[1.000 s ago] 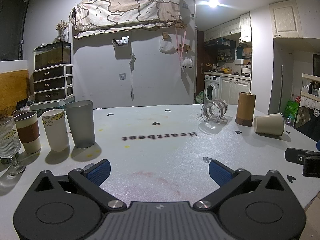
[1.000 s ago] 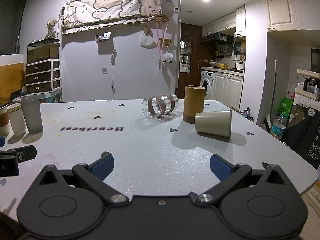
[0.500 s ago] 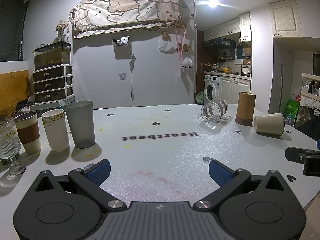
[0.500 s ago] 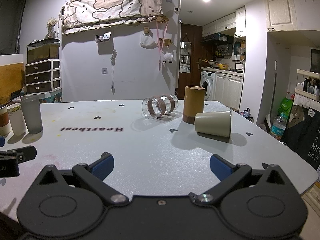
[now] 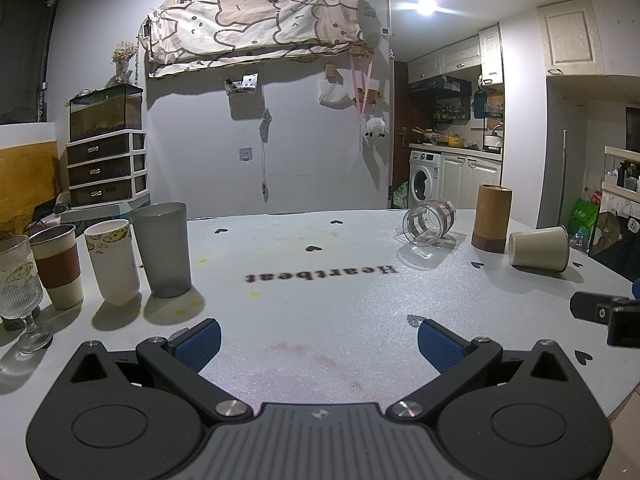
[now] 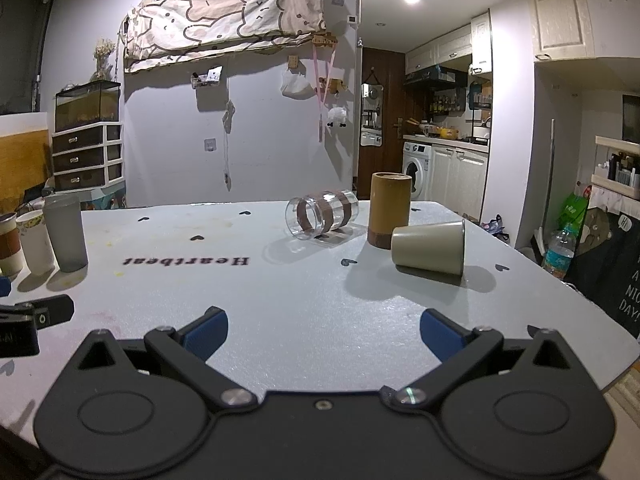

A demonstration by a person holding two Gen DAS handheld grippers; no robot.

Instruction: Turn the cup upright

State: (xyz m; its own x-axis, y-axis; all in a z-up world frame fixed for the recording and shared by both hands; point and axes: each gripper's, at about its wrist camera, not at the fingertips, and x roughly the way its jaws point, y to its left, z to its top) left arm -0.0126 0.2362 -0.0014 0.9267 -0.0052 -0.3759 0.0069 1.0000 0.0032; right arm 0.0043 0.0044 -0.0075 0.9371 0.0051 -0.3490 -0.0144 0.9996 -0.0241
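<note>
At about nine o'clock of the left gripper [image 5: 318, 340], a row of upright vessels stands on the pale grey foam-topped table [image 5: 320, 292]: a ribbed clear stemmed glass [image 5: 18, 284], a steel cup with a brown sleeve [image 5: 56, 266], a white paper cup with yellow print [image 5: 114, 260] and a frosted grey plastic tumbler [image 5: 163, 249]. The left gripper hovers low over the near edge with its blue-padded fingers [image 5: 198, 342] spread wide, gripping nothing. The right gripper [image 6: 323, 334] is likewise spread wide and empty.

From the right gripper, a clear glass with brown bands [image 6: 322, 219] lies on its side at twelve o'clock, well apart. At one o'clock stands a tall upright bamboo-brown cylinder cup [image 6: 389, 209], and just in front of it lies the task's beige tapered cup [image 6: 429, 246], tipped on its side, mouth to the right, well clear of the fingers.

The word "Heartbeat" [image 6: 185, 261] and small black hearts mark the tabletop. Beyond are a grey wall with a cartoon-print cloth [image 6: 224, 20], a drawer unit [image 6: 86, 156] and a washing machine [image 6: 416, 168].
</note>
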